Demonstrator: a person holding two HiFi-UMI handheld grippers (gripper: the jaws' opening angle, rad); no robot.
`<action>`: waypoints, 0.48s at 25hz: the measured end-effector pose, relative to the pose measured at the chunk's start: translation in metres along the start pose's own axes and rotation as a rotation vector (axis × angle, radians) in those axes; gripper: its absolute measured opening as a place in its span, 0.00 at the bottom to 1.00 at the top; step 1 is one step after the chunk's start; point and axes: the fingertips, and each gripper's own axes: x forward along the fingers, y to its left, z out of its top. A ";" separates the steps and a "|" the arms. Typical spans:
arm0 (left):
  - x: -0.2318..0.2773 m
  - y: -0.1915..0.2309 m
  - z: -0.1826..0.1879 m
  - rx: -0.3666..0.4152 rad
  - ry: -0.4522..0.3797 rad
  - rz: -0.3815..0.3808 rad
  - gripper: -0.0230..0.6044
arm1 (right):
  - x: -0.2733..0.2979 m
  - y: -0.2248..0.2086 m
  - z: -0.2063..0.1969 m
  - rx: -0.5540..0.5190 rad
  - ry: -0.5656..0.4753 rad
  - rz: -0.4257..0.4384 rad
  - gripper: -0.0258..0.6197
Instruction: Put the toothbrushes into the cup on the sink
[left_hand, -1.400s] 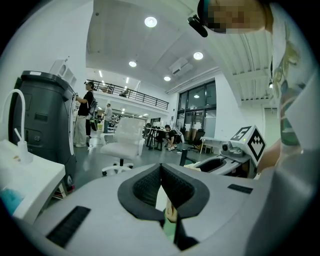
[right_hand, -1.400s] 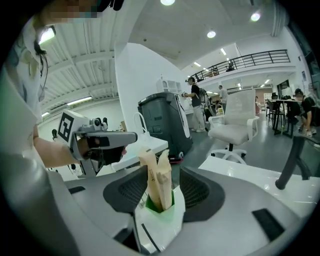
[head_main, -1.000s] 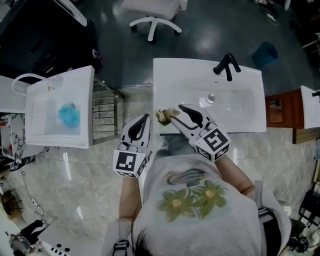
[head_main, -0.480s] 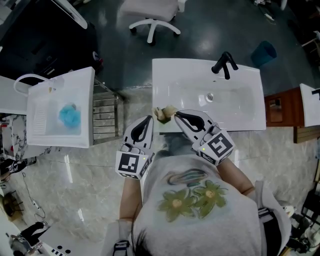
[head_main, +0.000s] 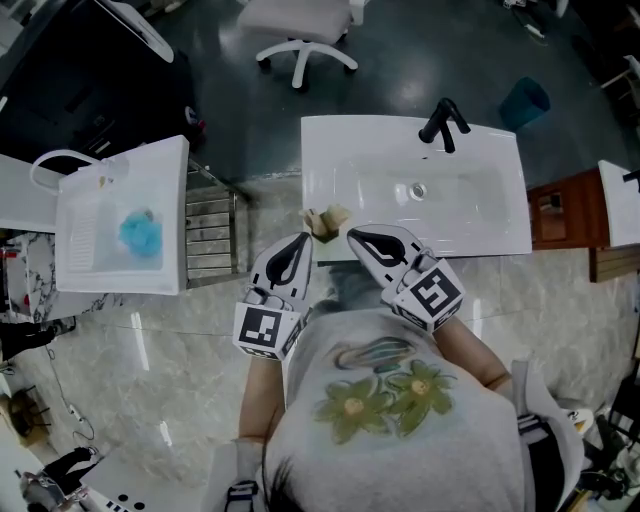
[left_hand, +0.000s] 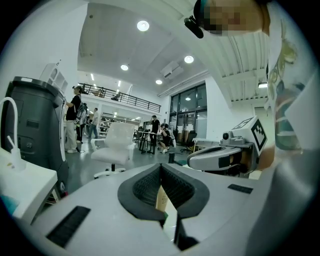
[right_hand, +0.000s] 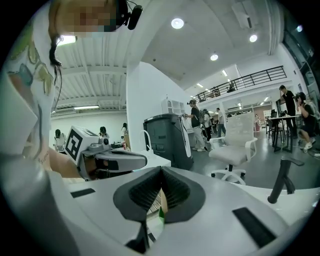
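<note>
Where the white sink (head_main: 350, 150) had its front left corner, a small pale tan cup (head_main: 325, 222) stood on the rim. It sat between the tips of the left gripper (head_main: 303, 238) and the right gripper (head_main: 351, 234), just ahead of them. The left jaws were pressed together, empty. The right jaws had just been closing and met on nothing.

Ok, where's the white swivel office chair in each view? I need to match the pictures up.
Head view: white swivel office chair at the top edge, just left of centre.
Left gripper view: the chair stands left of centre, at mid-height.
Right gripper view: the chair stands right of centre, at mid-height.
Shared landmark: a tall dark grey unit, to the chair's left in all three views.
</note>
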 end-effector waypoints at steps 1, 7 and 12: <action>0.000 -0.002 -0.001 0.002 0.002 -0.003 0.07 | -0.001 0.000 -0.001 -0.001 0.004 -0.001 0.10; -0.002 -0.009 -0.004 -0.011 0.036 -0.006 0.07 | -0.003 0.002 -0.008 0.006 0.025 -0.015 0.10; -0.003 -0.014 -0.007 -0.017 0.036 -0.016 0.07 | -0.006 0.004 -0.013 0.010 0.035 -0.020 0.10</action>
